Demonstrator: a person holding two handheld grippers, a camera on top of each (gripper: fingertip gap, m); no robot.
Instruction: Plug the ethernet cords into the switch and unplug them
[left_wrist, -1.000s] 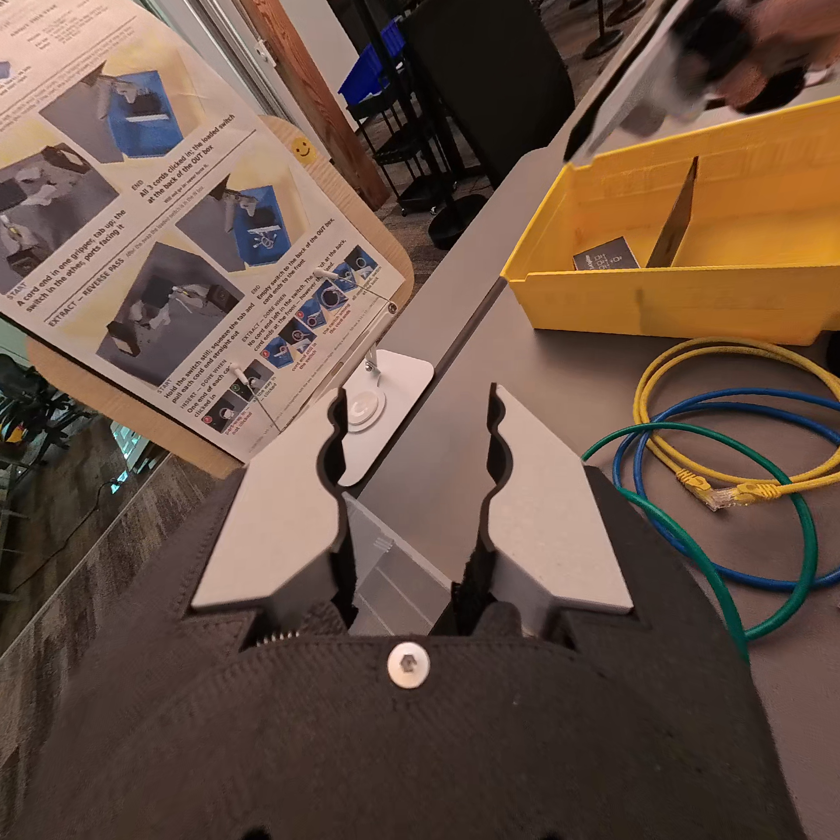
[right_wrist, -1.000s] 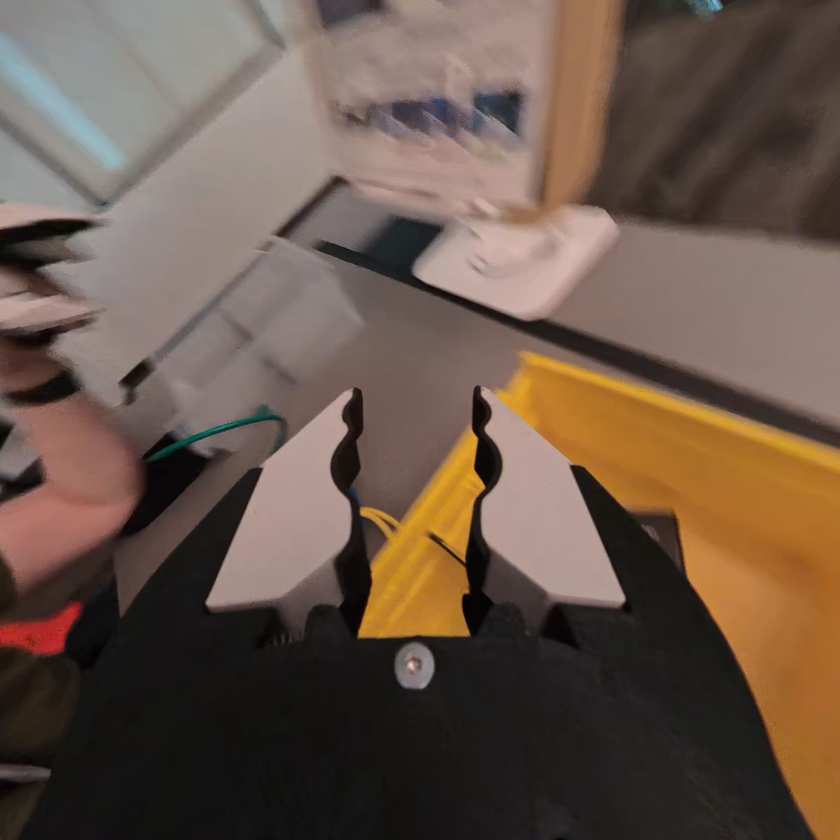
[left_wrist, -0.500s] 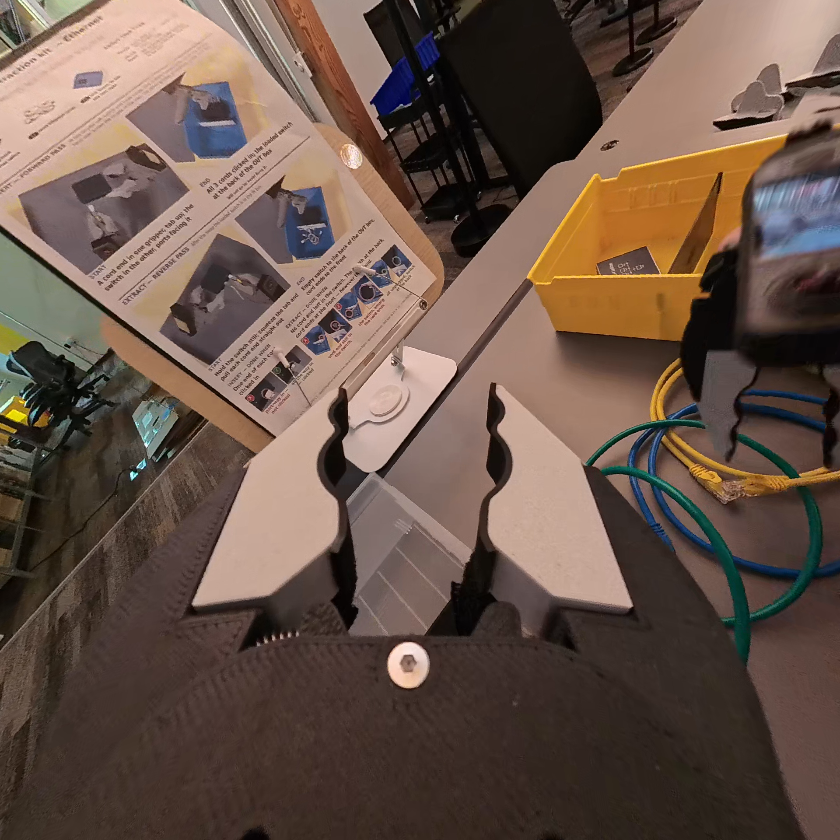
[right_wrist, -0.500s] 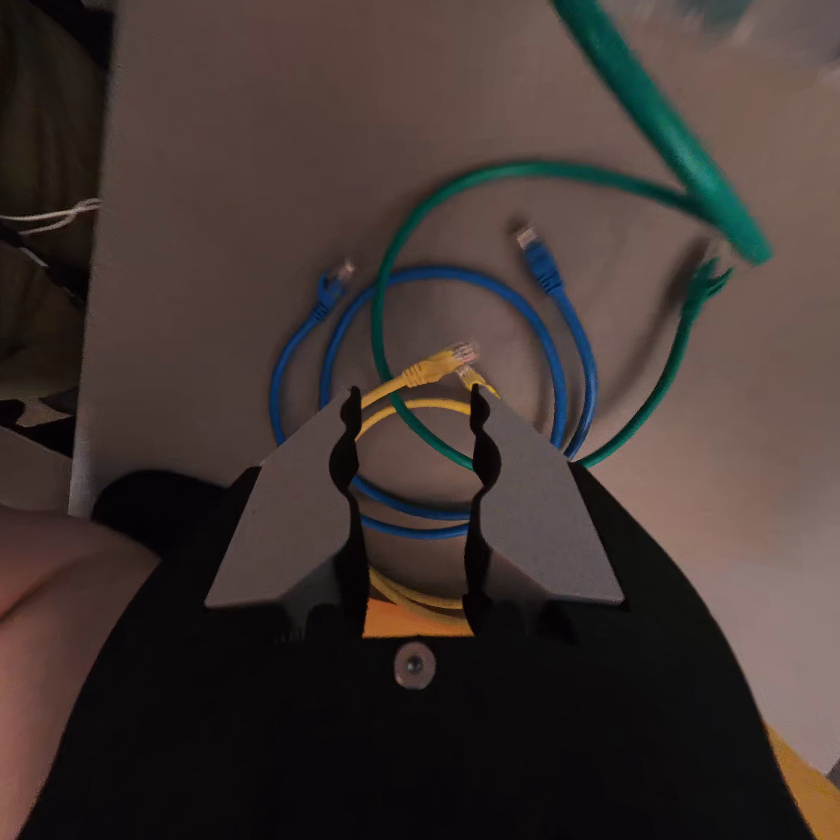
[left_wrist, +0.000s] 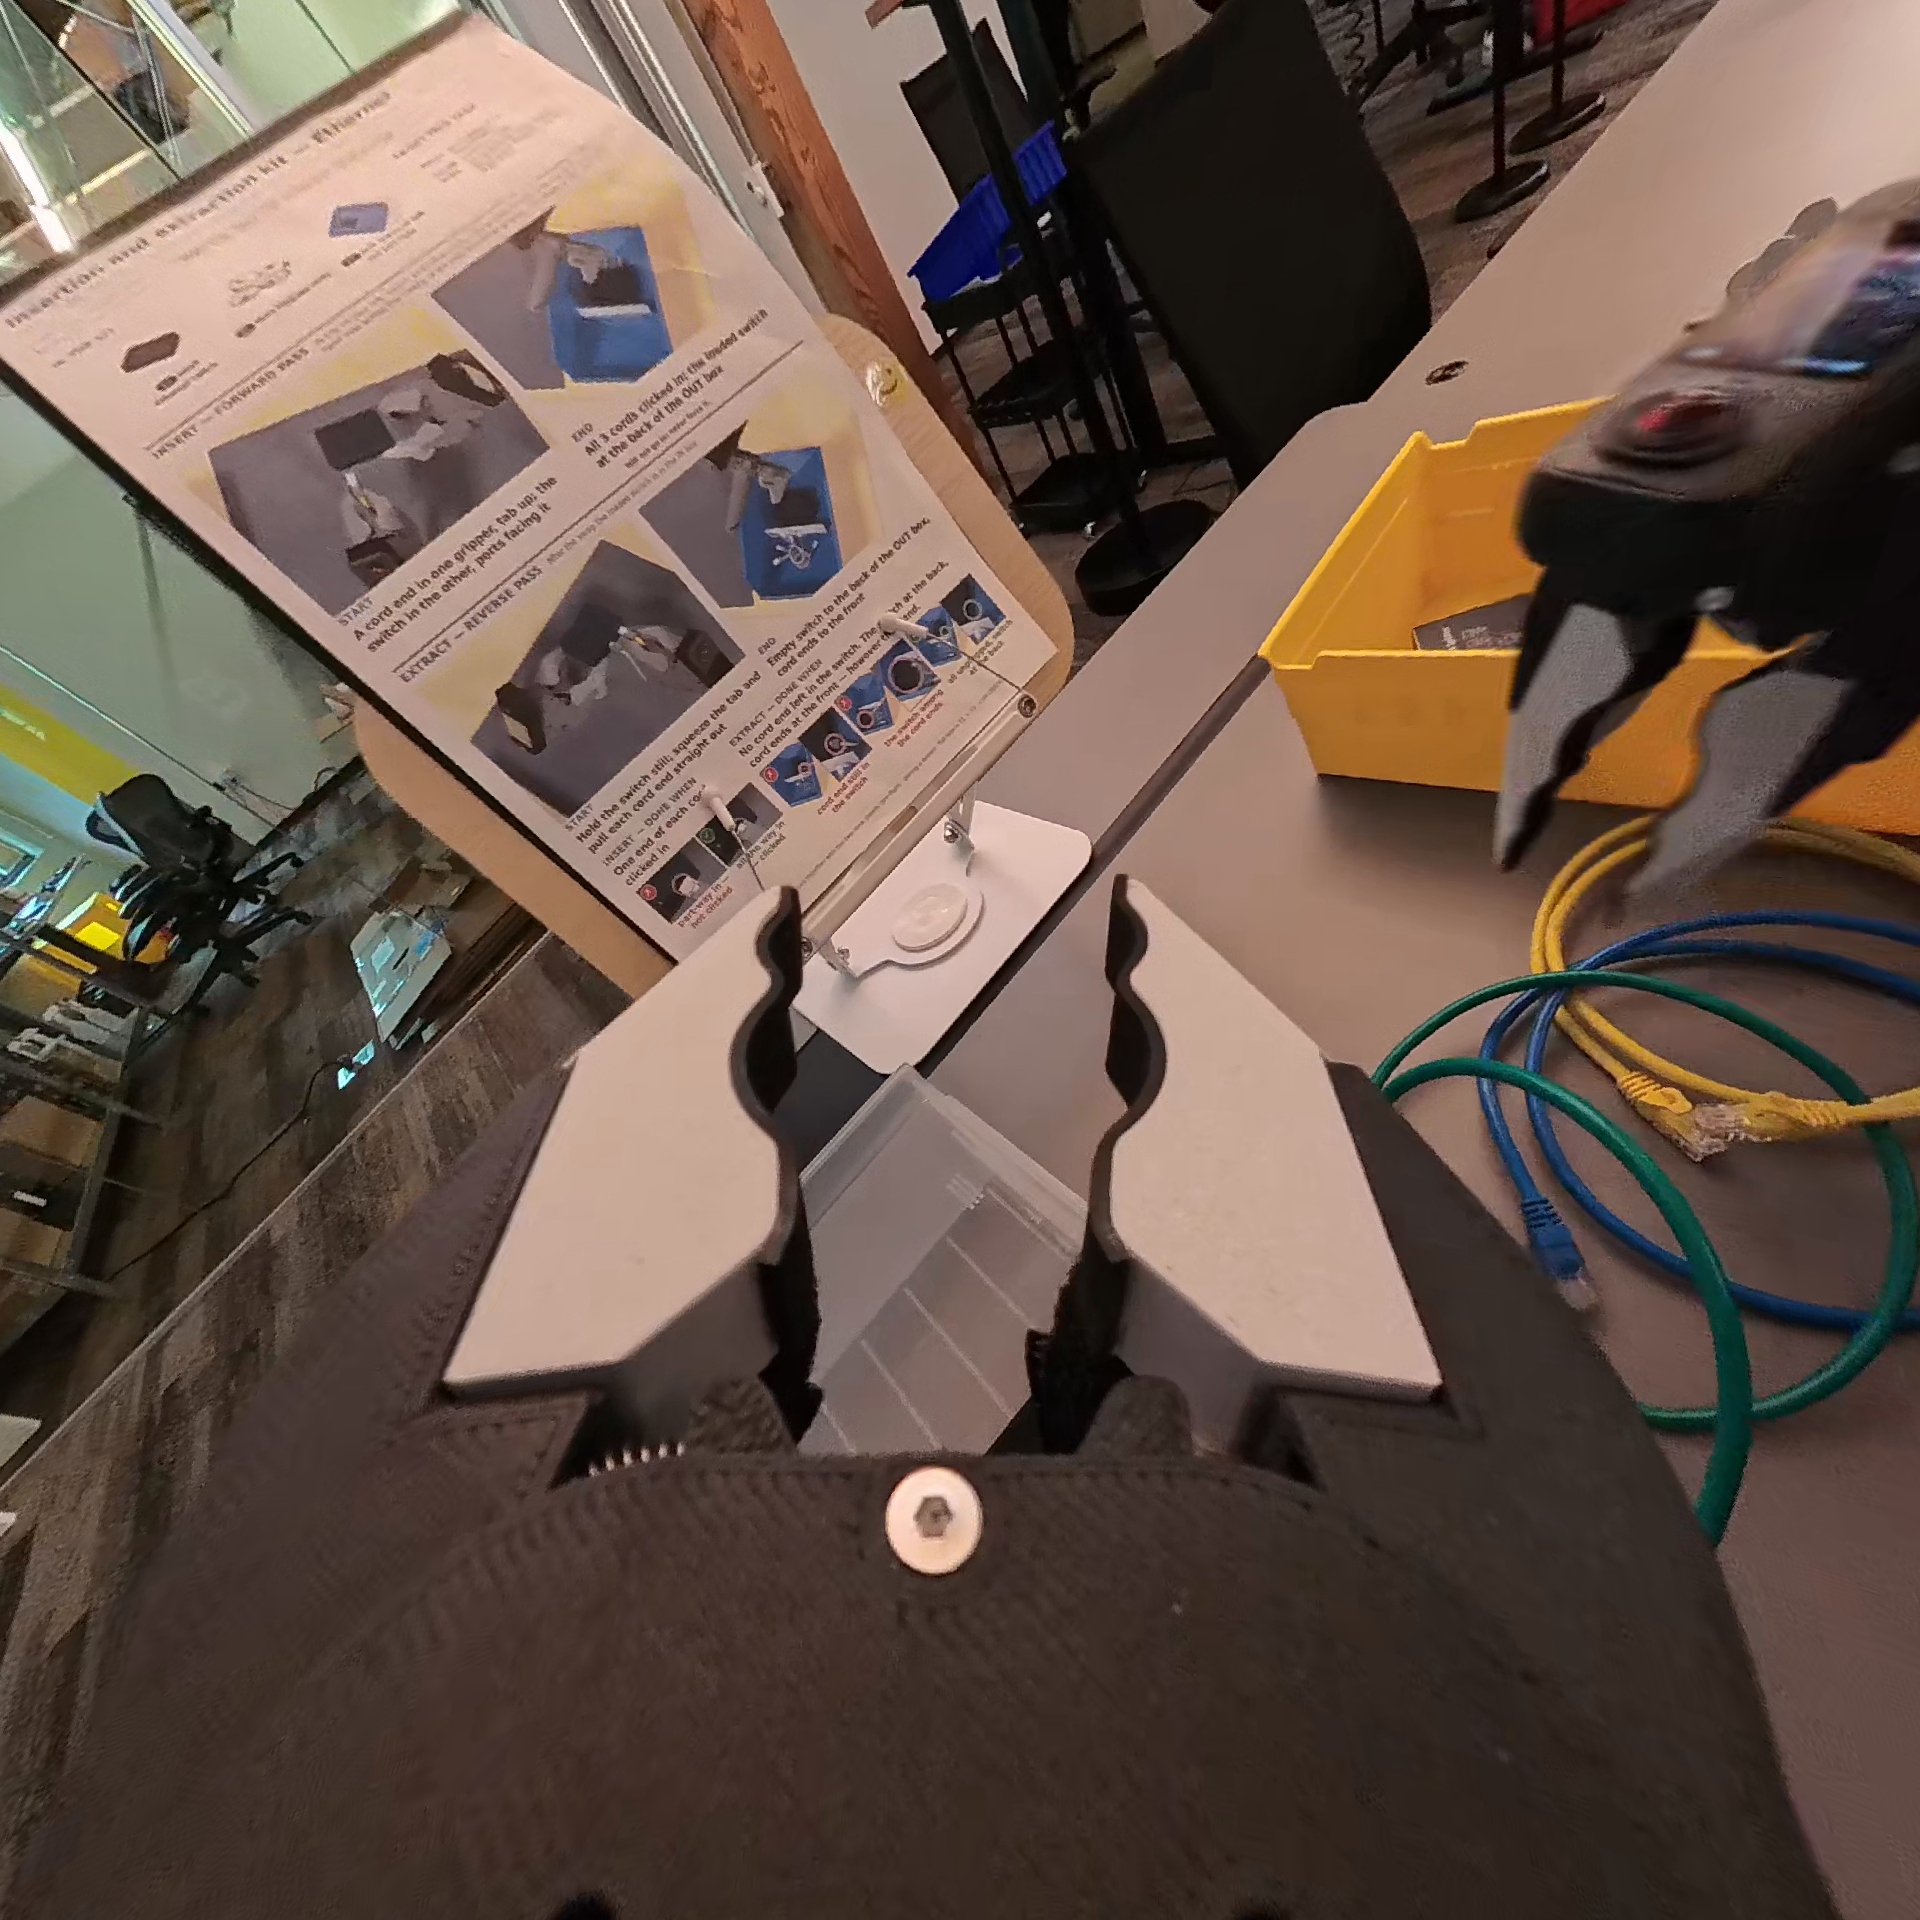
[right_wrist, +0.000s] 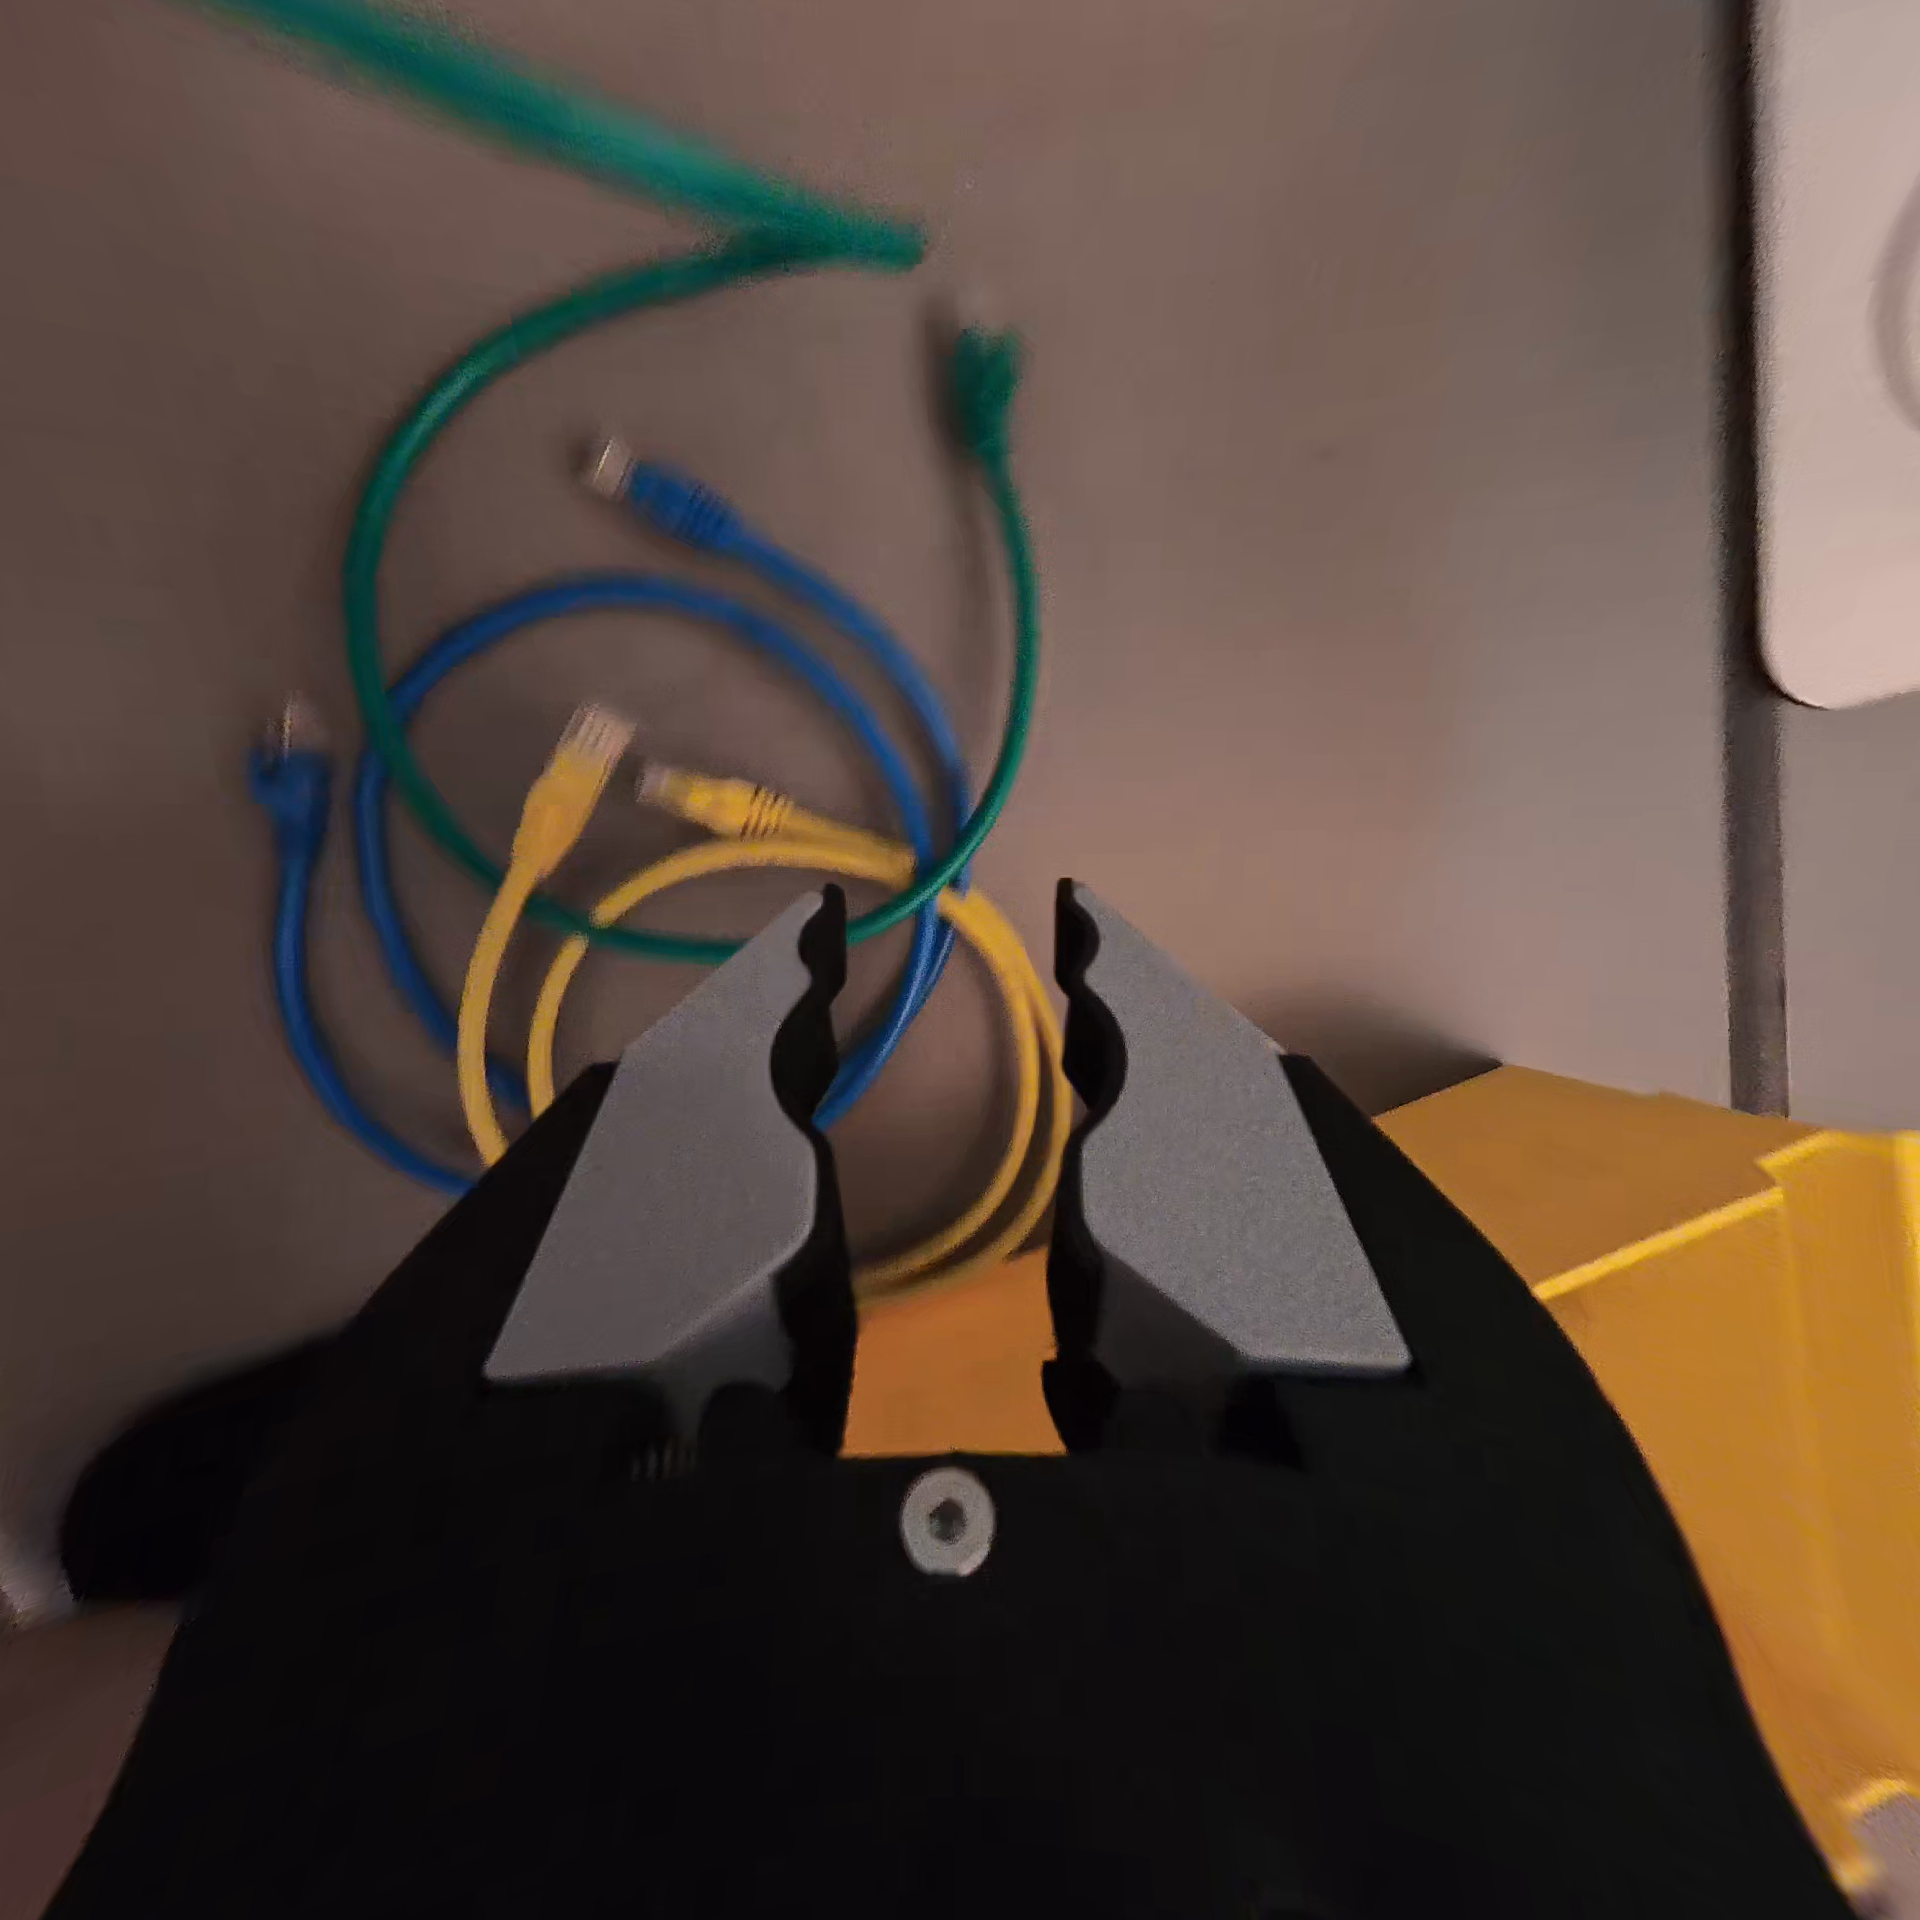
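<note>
Right wrist view looked steeply down: the right gripper (right_wrist: 943, 904) hung with jaws apart and empty above the coiled yellow cord (right_wrist: 1023, 1091), blue cord (right_wrist: 665, 603) and green cord (right_wrist: 364, 582) beside the yellow bin (left_wrist: 1382, 717). A small dark box (left_wrist: 1465, 634) lay inside that bin. The left gripper (left_wrist: 951, 914), parted and empty, hovered over a clear container (left_wrist: 925, 1205) at the grey table's (left_wrist: 1195, 707) edge, facing an instruction board (left_wrist: 499, 520).
</note>
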